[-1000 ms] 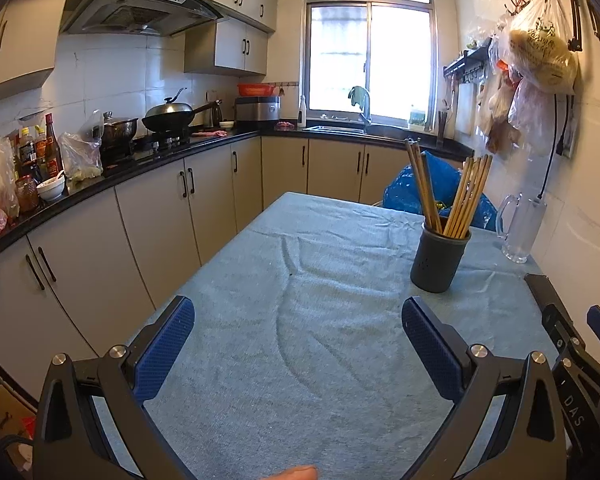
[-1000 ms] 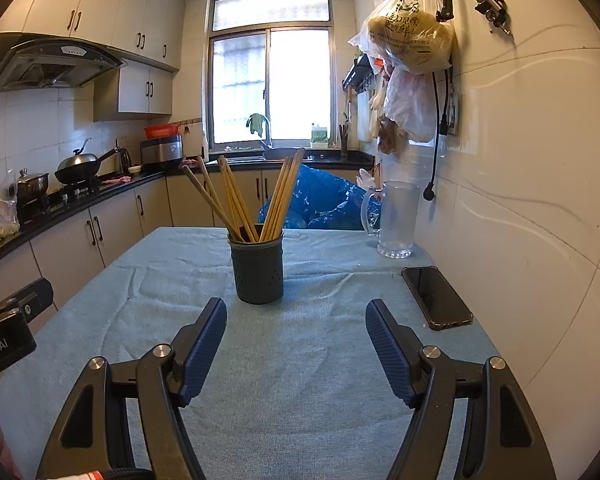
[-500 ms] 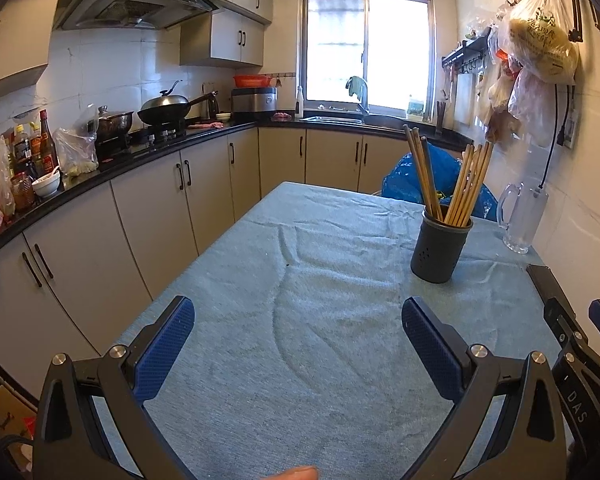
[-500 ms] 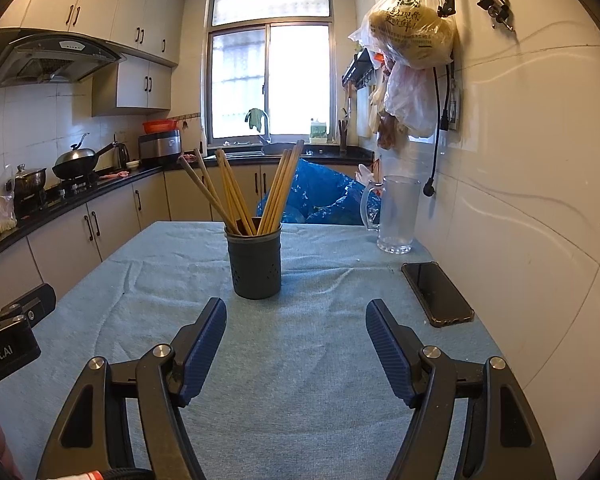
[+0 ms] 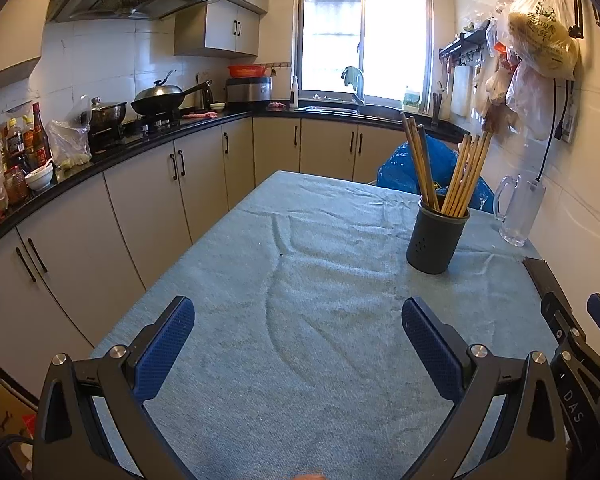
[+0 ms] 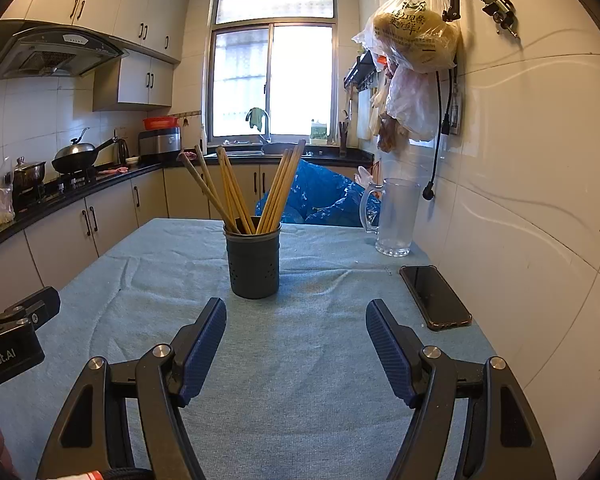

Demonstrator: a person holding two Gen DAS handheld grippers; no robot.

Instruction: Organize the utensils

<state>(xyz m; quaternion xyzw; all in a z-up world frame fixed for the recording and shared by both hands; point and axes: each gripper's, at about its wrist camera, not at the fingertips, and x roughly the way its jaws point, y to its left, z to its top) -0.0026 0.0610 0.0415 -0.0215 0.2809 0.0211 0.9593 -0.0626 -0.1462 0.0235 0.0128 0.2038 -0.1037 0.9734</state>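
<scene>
A dark grey utensil holder [image 6: 253, 264] stands upright on the blue cloth-covered table [image 6: 300, 380], with several wooden chopsticks [image 6: 236, 192] fanned out in it. It also shows in the left wrist view [image 5: 436, 240] at the right, chopsticks [image 5: 464, 176] sticking up. My right gripper [image 6: 296, 312] is open and empty, just short of the holder. My left gripper [image 5: 298, 316] is open and empty over the table's middle, left of the holder.
A black phone [image 6: 434, 296] lies at the table's right edge by the wall. A clear glass pitcher [image 6: 396, 220] stands behind it. A blue plastic bag [image 6: 320, 200] sits past the far edge. Cabinets and a counter [image 5: 100, 168] run along the left.
Both grippers have drawn back and lifted a little, so the holder sits slightly farther off. Jaws stay open. The holder and chopsticks have not moved.
</scene>
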